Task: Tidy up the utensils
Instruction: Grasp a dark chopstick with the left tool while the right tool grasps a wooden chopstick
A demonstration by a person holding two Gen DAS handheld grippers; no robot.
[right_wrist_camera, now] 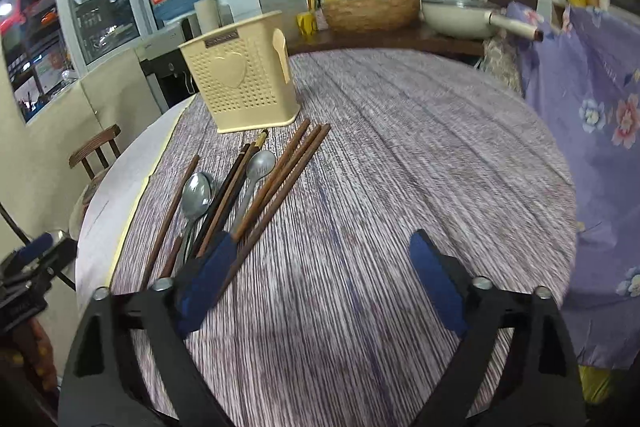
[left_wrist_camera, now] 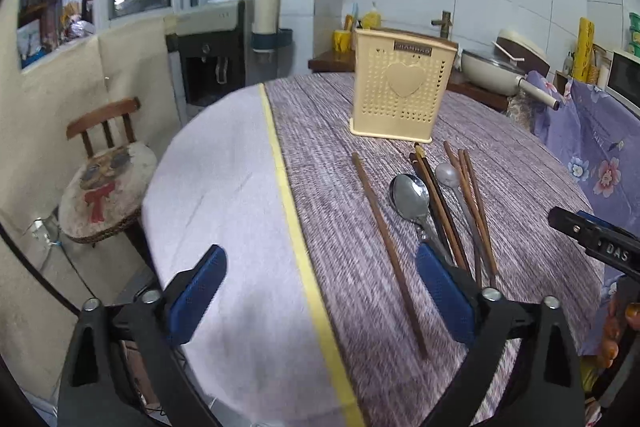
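Both tools (left_wrist_camera: 320, 291) (right_wrist_camera: 324, 279) agape, empty; chopsticks (right_wrist_camera: 280, 183) & spoons (left_wrist_camera: 412, 199) beside holder (left_wrist_camera: 400, 91).

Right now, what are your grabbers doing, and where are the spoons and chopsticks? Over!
Left gripper open, empty. Right gripper open, empty. Chopsticks and spoons loose on tablecloth, before the empty-looking cream holder. Nothing between.

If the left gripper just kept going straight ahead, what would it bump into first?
Probably nothing on the table: the left gripper points along bare cloth, left of the lone chopstick and holder. Beyond the table edge stands the water dispenser, though depth is unclear.
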